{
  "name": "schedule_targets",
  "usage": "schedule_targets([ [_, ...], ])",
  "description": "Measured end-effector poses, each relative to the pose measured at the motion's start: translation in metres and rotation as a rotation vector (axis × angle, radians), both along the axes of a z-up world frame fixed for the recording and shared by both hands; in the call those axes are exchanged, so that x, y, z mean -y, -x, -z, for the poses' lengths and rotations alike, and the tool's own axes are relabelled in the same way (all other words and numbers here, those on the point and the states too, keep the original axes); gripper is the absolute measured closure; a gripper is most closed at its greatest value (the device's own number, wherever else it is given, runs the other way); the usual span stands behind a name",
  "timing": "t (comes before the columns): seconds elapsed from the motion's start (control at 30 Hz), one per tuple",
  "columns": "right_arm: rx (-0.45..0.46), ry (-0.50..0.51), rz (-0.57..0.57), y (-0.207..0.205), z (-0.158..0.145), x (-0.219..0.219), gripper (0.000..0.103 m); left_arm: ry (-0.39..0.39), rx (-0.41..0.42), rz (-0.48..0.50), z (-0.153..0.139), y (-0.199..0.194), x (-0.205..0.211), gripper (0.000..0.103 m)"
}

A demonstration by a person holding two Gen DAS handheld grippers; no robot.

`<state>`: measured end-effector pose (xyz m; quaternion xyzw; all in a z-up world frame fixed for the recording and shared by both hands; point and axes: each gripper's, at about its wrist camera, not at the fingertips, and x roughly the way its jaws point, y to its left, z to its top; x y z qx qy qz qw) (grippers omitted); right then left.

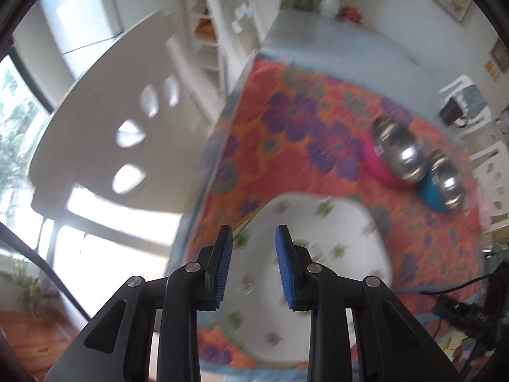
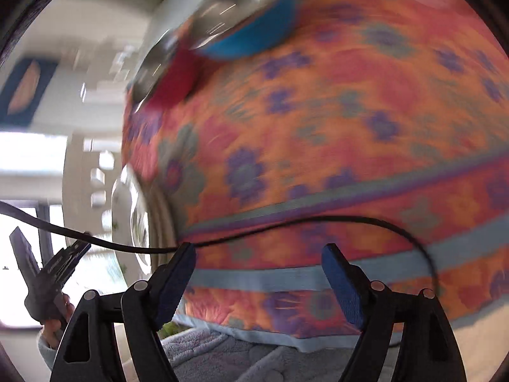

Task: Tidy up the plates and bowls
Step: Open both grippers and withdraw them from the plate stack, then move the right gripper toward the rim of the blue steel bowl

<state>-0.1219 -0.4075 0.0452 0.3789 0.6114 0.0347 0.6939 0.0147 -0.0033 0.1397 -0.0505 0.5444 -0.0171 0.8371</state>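
A white plate with a green flower print (image 1: pixel 318 254) lies near the front left corner of the table. My left gripper (image 1: pixel 253 238) hovers over its near left part, open and empty. A pink bowl (image 1: pixel 381 167) and a blue bowl (image 1: pixel 432 194), each with a steel lining, sit side by side at the right. In the right wrist view the blue bowl (image 2: pixel 254 36) and the pink bowl (image 2: pixel 171 86) sit at the table's far end, and the plate's rim (image 2: pixel 136 219) shows at the left. My right gripper (image 2: pixel 257 251) is open and empty at the table's near edge.
An orange floral tablecloth (image 1: pixel 302 127) covers the table. A white chair (image 1: pixel 105 121) stands at its left side, another (image 1: pixel 235 22) farther back. A vase of flowers (image 1: pixel 331 0) stands at the far end. A black cable (image 2: pixel 286 226) runs across in front of my right gripper.
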Motion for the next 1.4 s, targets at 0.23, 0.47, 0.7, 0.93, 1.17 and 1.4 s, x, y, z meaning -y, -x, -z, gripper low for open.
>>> schedule_targets([
  [0.23,-0.028,-0.181,0.394,0.040,0.025,0.069,0.020,0.167,0.037,0.153,-0.014,-0.041,0.061,0.075],
  [0.47,0.003,-0.164,0.479,0.033,0.018,0.087,0.018,0.220,-0.042,0.369,0.004,-0.032,0.131,0.073],
  [0.7,0.016,-0.081,0.376,0.003,0.012,0.074,0.016,0.201,-0.139,0.396,0.034,-0.014,0.147,0.073],
  [0.93,0.166,0.355,0.162,-0.016,-0.034,0.048,0.016,0.221,-0.153,0.372,0.038,-0.006,0.141,0.073],
  [1.17,0.318,0.460,0.145,-0.016,-0.058,0.045,0.016,0.231,-0.164,0.389,0.040,0.002,0.149,0.071],
  [1.4,0.590,0.658,0.130,0.001,-0.096,0.033,0.016,0.234,-0.173,0.375,0.044,-0.001,0.149,0.071],
])
